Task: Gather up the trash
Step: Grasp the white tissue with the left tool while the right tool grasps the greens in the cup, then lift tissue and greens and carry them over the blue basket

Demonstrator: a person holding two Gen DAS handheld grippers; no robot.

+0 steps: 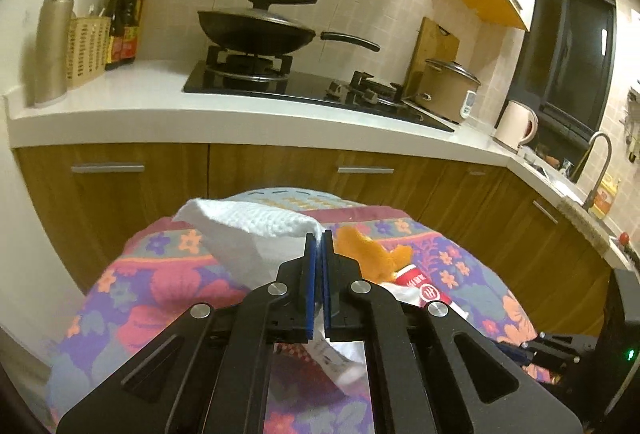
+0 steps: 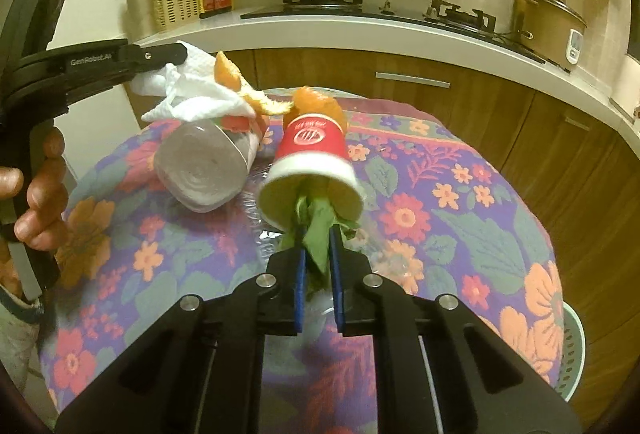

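My left gripper (image 1: 319,238) is shut on a crumpled white paper towel (image 1: 248,230) above the flowered tablecloth; from the right wrist view it (image 2: 176,52) holds the towel (image 2: 192,94) over a roll of grey bags (image 2: 204,170). Orange peel (image 1: 370,254) (image 2: 256,102) lies beside the towel. My right gripper (image 2: 318,234) is shut on a green leaf (image 2: 318,234) that sticks out of a red and white paper cup (image 2: 312,154) lying on its side, with more orange peel (image 2: 320,102) behind it. The cup shows in the left wrist view (image 1: 424,290).
The round table (image 2: 460,174) has a flowered cloth. Behind it runs a white kitchen counter (image 1: 160,102) with a stove, a black wok (image 1: 256,30), a pot (image 1: 448,90), a kettle (image 1: 516,124) and bottles. A pale green perforated bin (image 2: 572,354) stands at the table's lower right.
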